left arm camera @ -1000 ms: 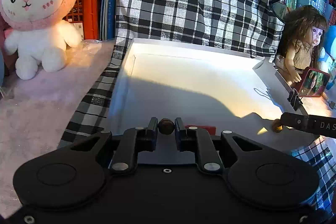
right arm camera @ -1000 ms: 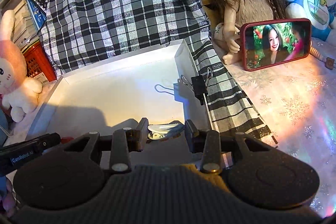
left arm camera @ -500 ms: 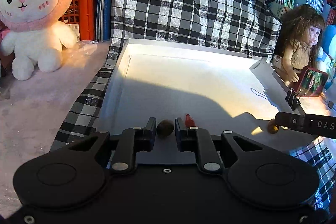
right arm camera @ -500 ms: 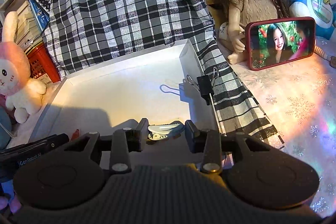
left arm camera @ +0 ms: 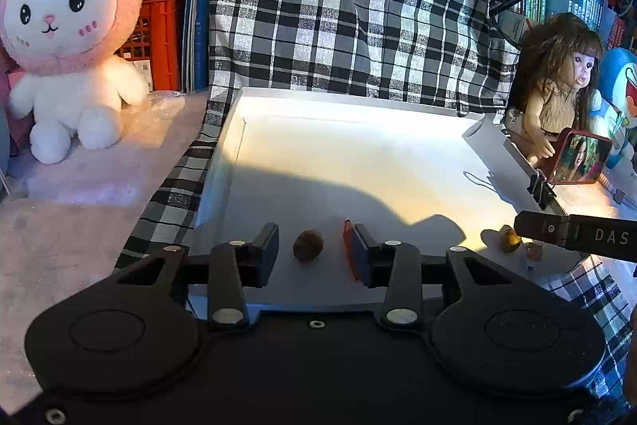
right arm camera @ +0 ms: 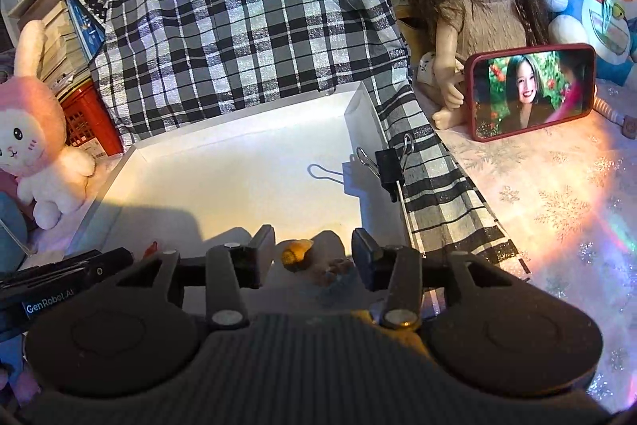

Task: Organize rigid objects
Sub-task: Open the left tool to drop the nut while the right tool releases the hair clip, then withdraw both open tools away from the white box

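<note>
Left wrist view. The left gripper (left arm camera: 315, 249) stands with its jaws moderately apart, having just been opening; a small brown nut (left arm camera: 307, 245) lies between them on the floor of the white tray (left arm camera: 358, 154), touching neither finger. The nut is roundish, so it shows no clear long axis. A red piece (left arm camera: 348, 249) lies just beside the right finger, its long axis running from near to far; whether it touches the finger cannot be told, and its right side is hidden behind that finger. At the right edge the right gripper (left arm camera: 573, 236) enters as a dark bar (only one finger shows), with a snail shell (left arm camera: 509, 238) and a smaller shell (left arm camera: 533, 251) just beside its tip. A black binder clip (left arm camera: 538, 186) sits on the tray's right wall.

Right wrist view. The right gripper (right arm camera: 313, 253) has its jaws fairly wide, having just been opening; the snail shell (right arm camera: 296, 253) lies between them, nearer the left finger, free of both. Near and right of it a dim object (right arm camera: 338, 271) lies in shadow and is hard to make out. The binder clip (right arm camera: 388, 170) grips the right wall of the tray (right arm camera: 239, 178), its wire handles leaning to either side. The left gripper (right arm camera: 67, 271) shows at the left edge, with the red piece (right arm camera: 151, 248) beside its tip, mostly hidden.
</note>
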